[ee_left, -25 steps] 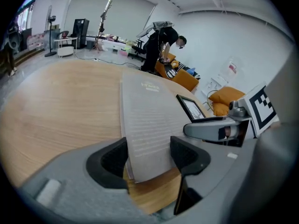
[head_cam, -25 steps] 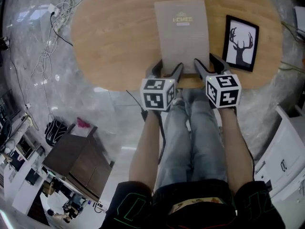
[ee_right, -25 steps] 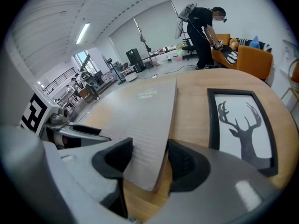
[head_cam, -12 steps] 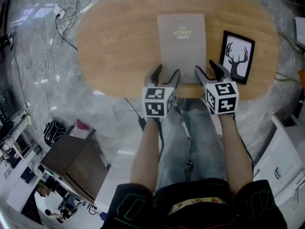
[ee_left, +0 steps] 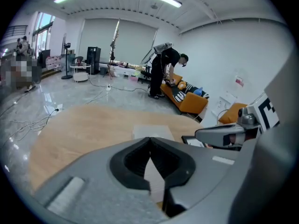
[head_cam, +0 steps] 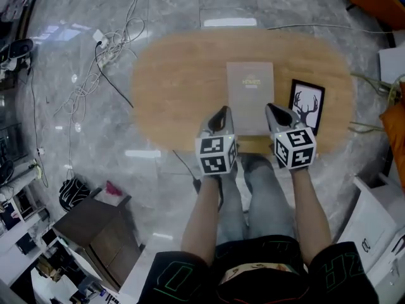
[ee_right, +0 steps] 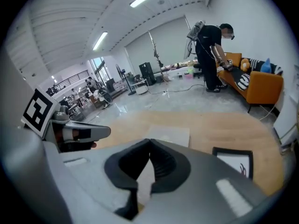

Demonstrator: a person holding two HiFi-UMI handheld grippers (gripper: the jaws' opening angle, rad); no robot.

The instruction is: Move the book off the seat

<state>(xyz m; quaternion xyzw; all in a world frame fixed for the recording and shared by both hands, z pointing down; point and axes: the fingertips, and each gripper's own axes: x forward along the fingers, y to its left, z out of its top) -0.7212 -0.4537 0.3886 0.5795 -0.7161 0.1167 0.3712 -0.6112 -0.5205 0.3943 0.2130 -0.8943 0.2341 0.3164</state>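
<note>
A grey book (head_cam: pixel 250 94) lies flat on the oval wooden seat (head_cam: pixel 177 87), right of its middle. My left gripper (head_cam: pixel 220 114) hovers at the book's near left corner, jaws shut with nothing between them. My right gripper (head_cam: pixel 273 111) hovers at the near right corner, also shut and empty. In the left gripper view the book (ee_left: pixel 152 131) shows beyond the closed tips of the left gripper (ee_left: pixel 150 139). The right gripper view shows the book (ee_right: pixel 170 135) just past the closed tips of the right gripper (ee_right: pixel 150 141).
A black-framed deer picture (head_cam: pixel 306 106) lies on the seat right of the book. Cables (head_cam: pixel 95 62) trail over the marble floor at the left. A dark cabinet (head_cam: pixel 95 223) stands lower left, white furniture (head_cam: pixel 380 227) lower right. A person (ee_left: pixel 161 73) bends over an orange sofa (ee_left: pixel 194 99) far off.
Both grippers' jaws have gone from open to shut. The seat and book now look smaller and farther in the head view.
</note>
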